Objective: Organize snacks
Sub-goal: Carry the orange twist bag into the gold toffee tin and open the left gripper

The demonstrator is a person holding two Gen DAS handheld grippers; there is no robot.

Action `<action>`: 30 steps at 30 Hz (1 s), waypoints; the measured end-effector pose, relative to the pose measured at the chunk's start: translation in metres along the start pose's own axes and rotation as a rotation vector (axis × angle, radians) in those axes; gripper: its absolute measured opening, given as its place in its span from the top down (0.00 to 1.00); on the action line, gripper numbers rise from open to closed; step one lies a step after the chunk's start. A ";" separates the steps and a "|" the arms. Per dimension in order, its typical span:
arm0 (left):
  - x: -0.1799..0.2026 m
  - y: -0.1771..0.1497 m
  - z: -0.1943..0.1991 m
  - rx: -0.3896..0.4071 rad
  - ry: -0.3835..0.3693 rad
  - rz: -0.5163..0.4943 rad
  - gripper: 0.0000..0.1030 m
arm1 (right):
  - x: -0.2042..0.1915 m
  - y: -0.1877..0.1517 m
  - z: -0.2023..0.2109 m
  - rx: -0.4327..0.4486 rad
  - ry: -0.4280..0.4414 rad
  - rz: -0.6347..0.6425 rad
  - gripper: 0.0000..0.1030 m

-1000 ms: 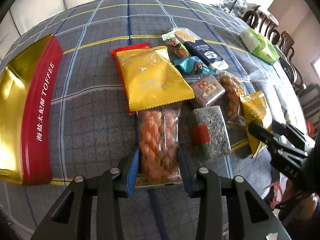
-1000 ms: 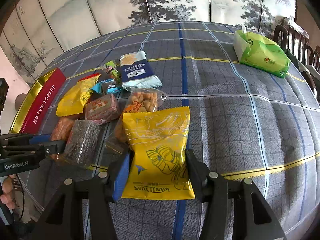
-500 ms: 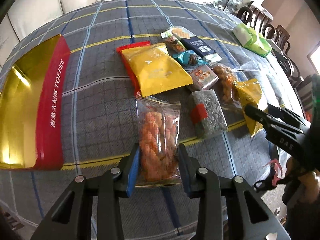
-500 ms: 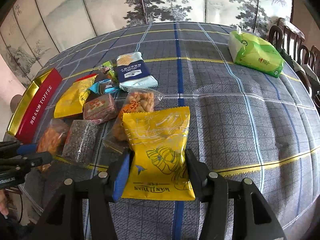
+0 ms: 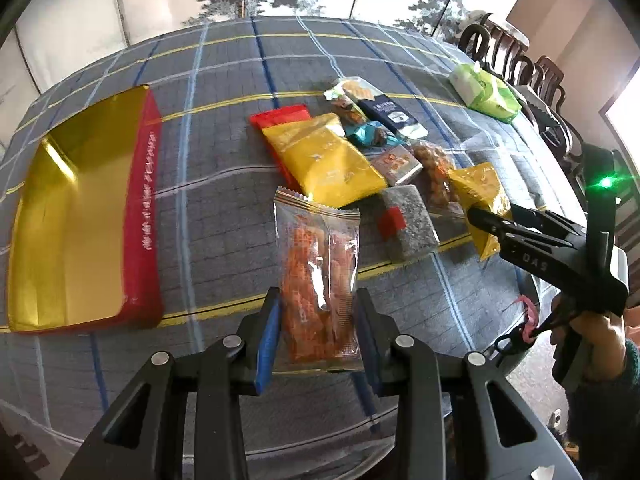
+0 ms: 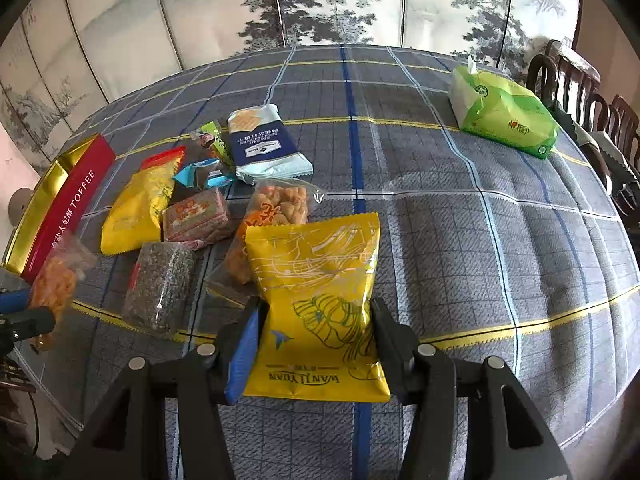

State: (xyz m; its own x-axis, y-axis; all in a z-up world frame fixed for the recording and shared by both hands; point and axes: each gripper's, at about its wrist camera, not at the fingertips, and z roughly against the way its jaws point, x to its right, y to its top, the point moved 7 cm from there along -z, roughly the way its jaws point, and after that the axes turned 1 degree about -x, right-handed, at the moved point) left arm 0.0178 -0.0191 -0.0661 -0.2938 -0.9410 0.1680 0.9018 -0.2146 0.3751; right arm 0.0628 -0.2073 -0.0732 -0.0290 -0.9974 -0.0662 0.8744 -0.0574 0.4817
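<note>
Nearest you, your left gripper (image 5: 316,344) is clamped narrow on the lower end of the clear pack of orange twists (image 5: 320,280). A sec ago that pack lay on the plaid tablecloth (image 5: 224,208) among the others; now it's up off the cloth and has come w/ you toward the gold toffee tray (image 5: 72,216) at left. Judging by that, the pickup's done and the carry's on.

Right gripper (image 6: 316,344) hasn't shifted: jaws about mid-width, pads pressed on both sides of the yellow Wan Li Yuan bag (image 6: 316,280), which seems to rest on the cloth.

Beyond, the other snacks sit bunched mid-table: grey seed bar (image 5: 408,220), big yellow bag (image 5: 324,160), navy cracker pack (image 5: 390,114). Far right, green tissue pack (image 5: 486,94).
</note>
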 end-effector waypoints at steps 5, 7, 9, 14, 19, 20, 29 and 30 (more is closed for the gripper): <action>-0.020 0.008 0.020 0.046 0.012 0.024 0.69 | -0.001 0.003 0.003 0.008 -0.015 -0.007 0.47; -0.031 0.013 0.027 0.069 0.023 0.035 0.69 | -0.002 0.003 0.004 0.009 -0.019 -0.007 0.47; -0.046 0.019 0.033 0.089 0.046 0.052 0.69 | -0.002 0.005 0.005 0.015 -0.030 -0.009 0.47; -0.104 0.026 0.040 0.114 0.139 0.129 0.69 | -0.001 0.008 0.007 0.022 -0.045 -0.026 0.47; -0.160 0.021 0.034 0.097 0.211 0.213 0.69 | -0.001 0.010 0.009 0.030 -0.055 -0.042 0.47; -0.166 0.020 0.033 0.094 0.217 0.221 0.69 | -0.001 0.011 0.009 0.033 -0.056 -0.045 0.47; -0.211 0.004 0.013 0.044 0.247 0.276 0.69 | -0.008 0.022 0.016 0.054 -0.072 -0.059 0.47; -0.212 0.003 0.012 0.040 0.250 0.276 0.69 | -0.010 0.024 0.017 0.058 -0.072 -0.061 0.47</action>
State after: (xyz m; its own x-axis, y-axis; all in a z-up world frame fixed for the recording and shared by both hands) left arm 0.0789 0.1833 -0.0901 0.0491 -0.9979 0.0419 0.9218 0.0614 0.3828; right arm 0.0758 -0.1998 -0.0458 -0.1175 -0.9925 -0.0349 0.8405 -0.1181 0.5287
